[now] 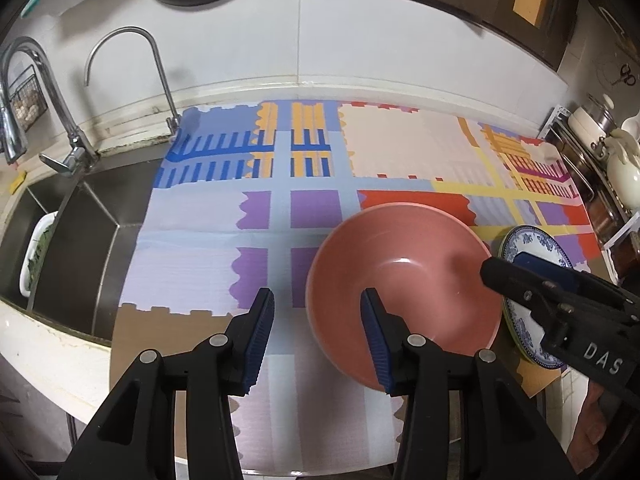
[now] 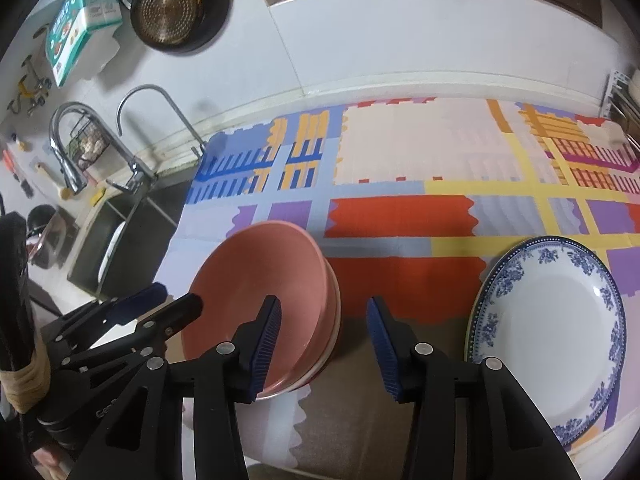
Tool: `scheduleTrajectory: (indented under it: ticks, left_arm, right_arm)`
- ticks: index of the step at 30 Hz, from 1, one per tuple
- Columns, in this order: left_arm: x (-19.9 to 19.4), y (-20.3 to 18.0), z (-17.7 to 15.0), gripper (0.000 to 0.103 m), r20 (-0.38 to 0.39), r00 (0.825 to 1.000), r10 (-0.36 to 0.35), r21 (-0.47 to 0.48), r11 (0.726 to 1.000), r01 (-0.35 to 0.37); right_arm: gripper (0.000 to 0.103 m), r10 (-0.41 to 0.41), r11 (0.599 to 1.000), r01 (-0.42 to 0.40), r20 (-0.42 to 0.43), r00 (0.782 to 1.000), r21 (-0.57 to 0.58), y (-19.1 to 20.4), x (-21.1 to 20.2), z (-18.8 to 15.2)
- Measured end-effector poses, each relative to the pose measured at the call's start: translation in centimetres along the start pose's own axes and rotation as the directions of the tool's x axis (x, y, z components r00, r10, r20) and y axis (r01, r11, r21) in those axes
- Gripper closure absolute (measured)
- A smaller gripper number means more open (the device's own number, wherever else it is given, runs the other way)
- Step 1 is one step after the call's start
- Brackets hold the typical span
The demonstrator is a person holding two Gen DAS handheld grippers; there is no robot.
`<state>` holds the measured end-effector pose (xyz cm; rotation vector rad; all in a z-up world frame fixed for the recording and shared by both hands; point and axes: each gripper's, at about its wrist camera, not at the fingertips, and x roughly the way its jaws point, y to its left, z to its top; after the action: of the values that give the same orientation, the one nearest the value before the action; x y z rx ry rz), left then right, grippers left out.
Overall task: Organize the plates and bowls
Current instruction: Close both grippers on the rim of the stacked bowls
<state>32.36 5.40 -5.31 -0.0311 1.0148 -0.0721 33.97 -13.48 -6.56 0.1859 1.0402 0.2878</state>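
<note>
A pink bowl (image 1: 404, 280) sits on the colourful mat (image 1: 280, 208); in the right wrist view it (image 2: 264, 296) rests nested in other bowls as a stack. A blue-and-white plate (image 2: 552, 332) lies to its right, on top of a green-rimmed plate (image 1: 532, 248). My left gripper (image 1: 318, 340) is open, its right finger over the bowl's near-left rim, its left finger outside. My right gripper (image 2: 324, 344) is open, its left finger over the bowl's right rim. Each gripper shows in the other's view.
A steel sink (image 1: 80, 240) with two faucets (image 1: 132, 72) lies left of the mat. A dark colander pan (image 2: 176, 4) hangs on the wall. Pots and a white teapot (image 1: 616, 160) stand on a rack at far right. The counter's front edge is near.
</note>
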Motion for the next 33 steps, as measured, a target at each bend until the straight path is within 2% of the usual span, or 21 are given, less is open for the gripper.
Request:
scheduleTrajectory:
  ticks: [4, 9, 12, 18, 22, 24, 33]
  left_arm:
    - [-0.8, 0.5, -0.1, 0.048, 0.024, 0.999, 0.024, -0.009, 1.000, -0.024]
    - [-1.2, 1.1, -0.5, 0.048, 0.033, 0.997, 0.067, -0.011, 0.998, -0.067]
    - [-0.8, 1.4, -0.7, 0.048, 0.015, 0.998, 0.060, -0.017, 0.998, -0.059]
    - [1.1, 1.7, -0.7, 0.048, -0.044, 0.999, -0.002, -0.025, 1.000, 0.001]
    - [2.6, 1.8, -0.2, 0.049, -0.088, 0.995, -0.045, -0.017, 0.999, 0.043]
    - [3.3, 1.8, 0.1, 0.049, -0.112, 0.990, -0.088, -0.015, 0.996, 0.087]
    - [6.4, 1.6, 0.9, 0.052, -0.206, 0.961, -0.185, 0.024, 0.981, 0.194]
  right_arm:
    - [0.051, -0.010, 1.000, 0.010, 0.031, 0.999, 0.002, 0.2, -0.5, 0.2]
    - [0.049, -0.015, 1.000, 0.015, 0.047, 0.999, 0.001, 0.3, -0.6, 0.3]
    - [0.049, -0.022, 1.000, 0.021, 0.041, 0.999, 0.020, 0.1, -0.3, 0.2]
    - [0.049, -0.037, 0.998, 0.037, 0.001, 0.999, 0.055, -0.3, 0.7, -0.5]
    - [0.049, -0.019, 0.990, 0.025, -0.045, 0.999, 0.136, -0.9, 1.9, -0.8]
    - [0.049, -0.017, 0.985, 0.028, -0.067, 0.998, 0.169, -1.1, 2.4, -1.0]
    - [0.049, -0.011, 0.955, 0.044, -0.112, 0.994, 0.295, -1.2, 4.1, -2.0]
